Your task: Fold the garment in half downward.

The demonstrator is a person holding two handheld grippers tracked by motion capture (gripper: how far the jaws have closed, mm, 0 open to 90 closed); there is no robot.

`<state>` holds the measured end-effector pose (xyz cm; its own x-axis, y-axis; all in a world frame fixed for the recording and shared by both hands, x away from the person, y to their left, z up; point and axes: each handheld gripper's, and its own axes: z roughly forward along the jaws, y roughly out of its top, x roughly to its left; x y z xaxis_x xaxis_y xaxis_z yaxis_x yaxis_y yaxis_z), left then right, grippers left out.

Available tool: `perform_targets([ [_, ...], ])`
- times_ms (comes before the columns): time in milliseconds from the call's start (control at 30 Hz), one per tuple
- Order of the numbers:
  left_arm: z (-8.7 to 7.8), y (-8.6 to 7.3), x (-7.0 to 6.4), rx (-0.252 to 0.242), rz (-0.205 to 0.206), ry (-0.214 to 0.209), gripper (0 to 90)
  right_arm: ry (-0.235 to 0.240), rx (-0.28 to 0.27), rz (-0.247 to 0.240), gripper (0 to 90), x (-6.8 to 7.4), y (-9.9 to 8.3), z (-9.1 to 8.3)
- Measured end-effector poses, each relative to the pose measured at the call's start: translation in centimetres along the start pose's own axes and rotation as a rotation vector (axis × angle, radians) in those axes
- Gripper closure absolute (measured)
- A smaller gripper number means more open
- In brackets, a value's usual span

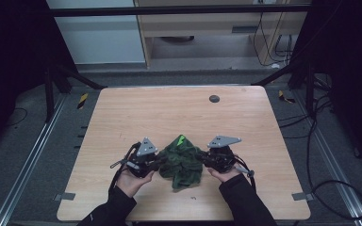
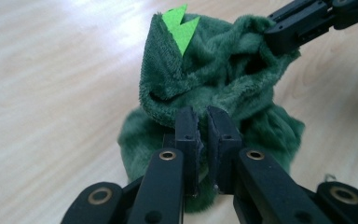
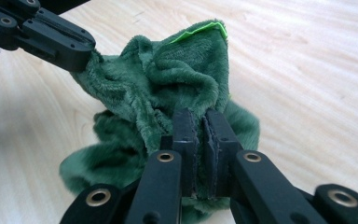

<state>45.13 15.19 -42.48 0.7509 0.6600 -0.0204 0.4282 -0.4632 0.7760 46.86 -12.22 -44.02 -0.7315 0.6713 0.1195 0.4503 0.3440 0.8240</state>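
Clearly pinched from both sides: green cloth [image 1: 181,162], plush, bunched near the front edge of the table [image 1: 136,113], between the two grippers. Left gripper [image 1: 159,161] clamped on the cloth's left edge, jaws nearly together with only a thin fold of pile between them, as seen in the left gripper view [image 2: 203,122]. Right gripper [image 1: 201,159] likewise closed on the opposite edge, jaws all but meeting on a fold in the right gripper view [image 3: 200,122]. Each gripper also visible from the other's camera, biting the far side of the cloth.

Upper part lifted into a peak, lower part sagging in a heap that looks to rest on the wood. Bright green tab [image 2: 181,25] at the peak, probably a trim or tag sewn at a corner. Held by two opposite edges, most likely to open the bundle out: gripping apart gives a line of tension, and pulling the hands away from each other should draw the folds flat. Kept low over the table, presumably so the slack drags and unrolls instead of swinging. Risk, as a judgement: thick pile may slip from such shallow bites. Small dark disc [image 1: 214,99] lying well apart, toward the far edge, out of play.
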Motion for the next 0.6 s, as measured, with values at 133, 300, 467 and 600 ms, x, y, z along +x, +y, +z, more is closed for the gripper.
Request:
perform_targets([
  [133,0.1,-1.1,-0.5,0.02,-0.005,-0.01,83.4,0.015,0.019,0.002,83.9,0.6,-0.9,0.0],
  [300,0.4,-2.3,-0.9,0.048,-0.012,-0.022,83.1,0.023,0.037,0.008,83.4,1.2,-1.8,0.0],
  [467,0.7,-3.3,-1.3,0.079,-0.019,-0.031,82.7,0.02,0.087,0.019,83.0,1.3,-3.1,0.1],
  [600,1.2,-3.9,-1.9,0.112,-0.004,-0.033,82.7,0.02,0.132,0.027,81.1,1.5,-3.9,0.5],
])
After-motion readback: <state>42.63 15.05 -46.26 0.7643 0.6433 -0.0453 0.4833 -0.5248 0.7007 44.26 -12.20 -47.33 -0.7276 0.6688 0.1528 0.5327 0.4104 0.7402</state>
